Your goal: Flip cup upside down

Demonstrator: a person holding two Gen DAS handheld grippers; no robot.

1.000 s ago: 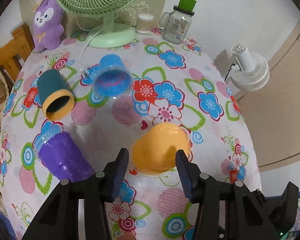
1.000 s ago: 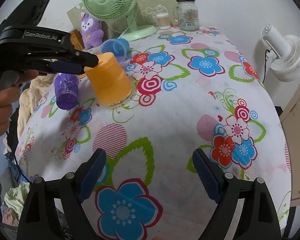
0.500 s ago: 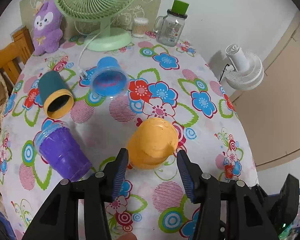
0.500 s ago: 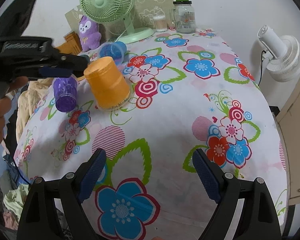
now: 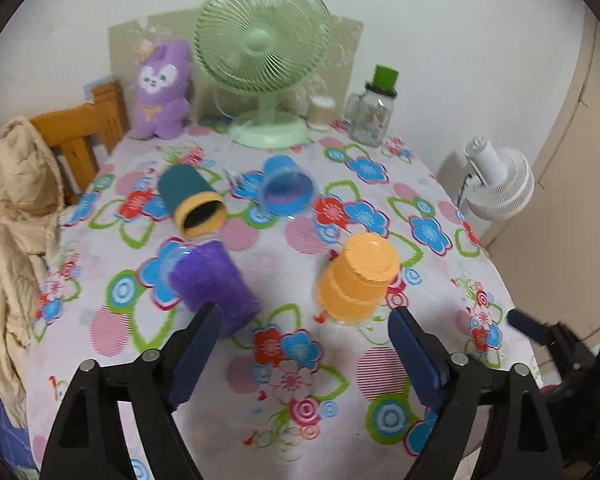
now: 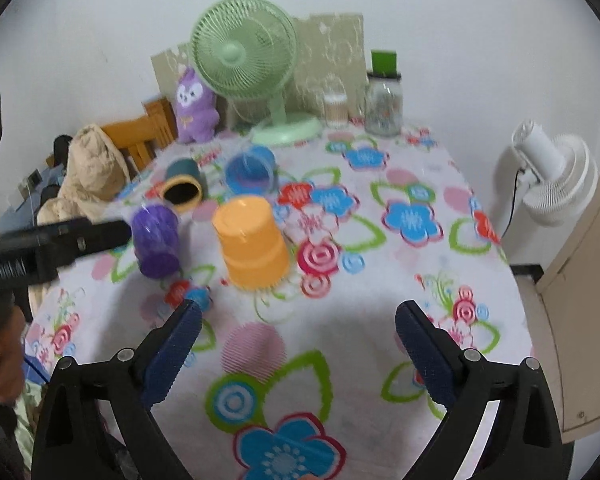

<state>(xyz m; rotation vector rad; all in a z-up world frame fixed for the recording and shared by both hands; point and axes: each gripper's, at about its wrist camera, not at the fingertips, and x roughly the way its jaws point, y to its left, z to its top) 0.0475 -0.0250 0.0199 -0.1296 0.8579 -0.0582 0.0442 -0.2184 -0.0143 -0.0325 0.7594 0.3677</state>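
An orange cup [image 5: 358, 278] stands upside down on the floral tablecloth [image 5: 300, 364]; it also shows in the right wrist view [image 6: 252, 242]. A purple cup [image 5: 210, 286], a teal cup with a yellow rim [image 5: 190, 202] and a blue cup [image 5: 286, 192] lie on their sides behind it. My left gripper [image 5: 304, 340] is open and empty, drawn back from the orange cup. My right gripper [image 6: 300, 340] is open and empty over the near part of the table.
A green fan [image 5: 262, 60], a purple plush [image 5: 160, 88], a glass jar with a green lid [image 5: 374, 110] and a small container [image 5: 320, 110] stand at the table's back. A white fan [image 5: 498, 184] stands off the right edge. A wooden chair [image 5: 80, 132] with a beige jacket is at the left.
My left gripper has opened wide and pulled back from the orange cup, which now stands alone upside down. The right gripper has drawn back slightly.
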